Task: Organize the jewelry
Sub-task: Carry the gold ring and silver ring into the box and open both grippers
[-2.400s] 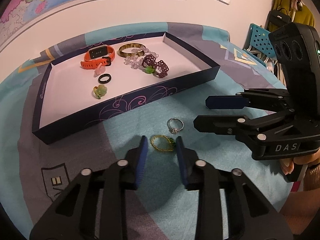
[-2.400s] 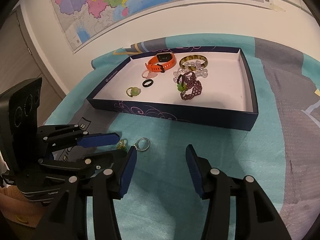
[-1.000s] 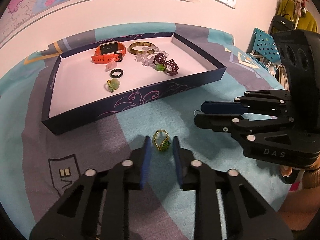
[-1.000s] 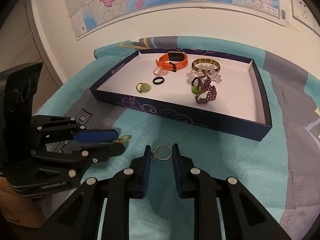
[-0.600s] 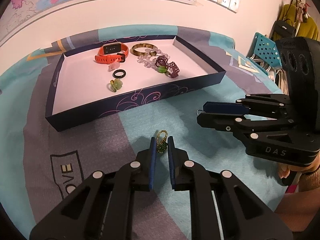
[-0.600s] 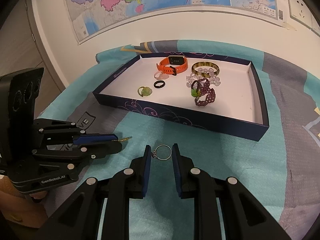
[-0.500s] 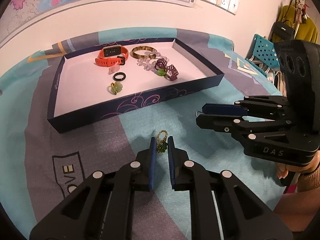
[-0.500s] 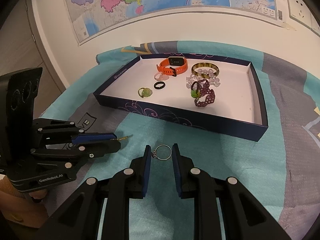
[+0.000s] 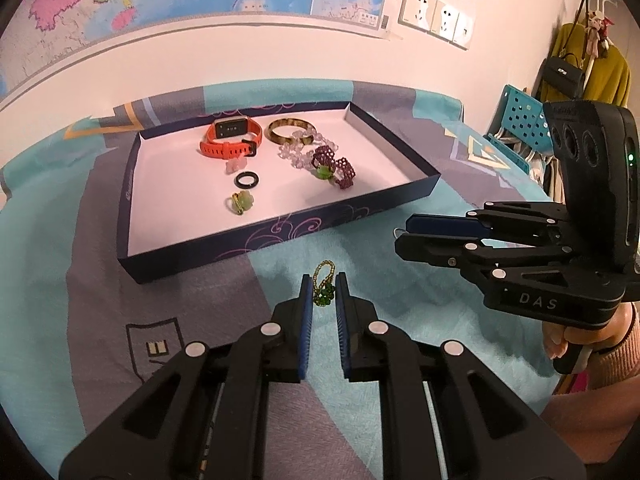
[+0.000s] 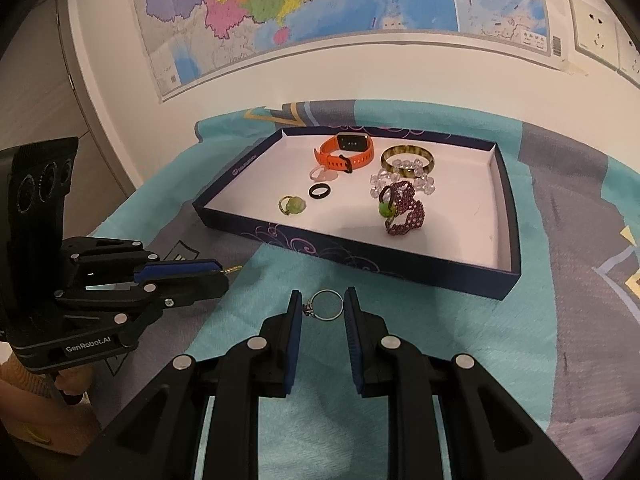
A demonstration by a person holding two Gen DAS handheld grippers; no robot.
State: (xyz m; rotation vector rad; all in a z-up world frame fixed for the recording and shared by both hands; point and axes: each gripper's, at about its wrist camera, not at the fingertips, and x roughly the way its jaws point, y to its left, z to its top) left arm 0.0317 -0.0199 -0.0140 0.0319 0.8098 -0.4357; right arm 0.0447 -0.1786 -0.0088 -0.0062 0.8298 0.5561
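Table under teal patterned cloth (image 9: 400, 340), navy tray (image 9: 280, 236) at the back already holding the orange watch (image 9: 230, 142), bangle (image 9: 290, 130) and small rings. My left tongs (image 9: 322, 296) have just been closing and now pinch the gold beaded ring with green stone (image 9: 323, 286), lifted off the cloth. My right tongs (image 10: 323, 307) pinch the silver ring (image 10: 326, 306) by its band. Next I'd carry both over the near wall, go low before letting go, and drop into bare floor away from the purple beaded piece (image 10: 402, 208).
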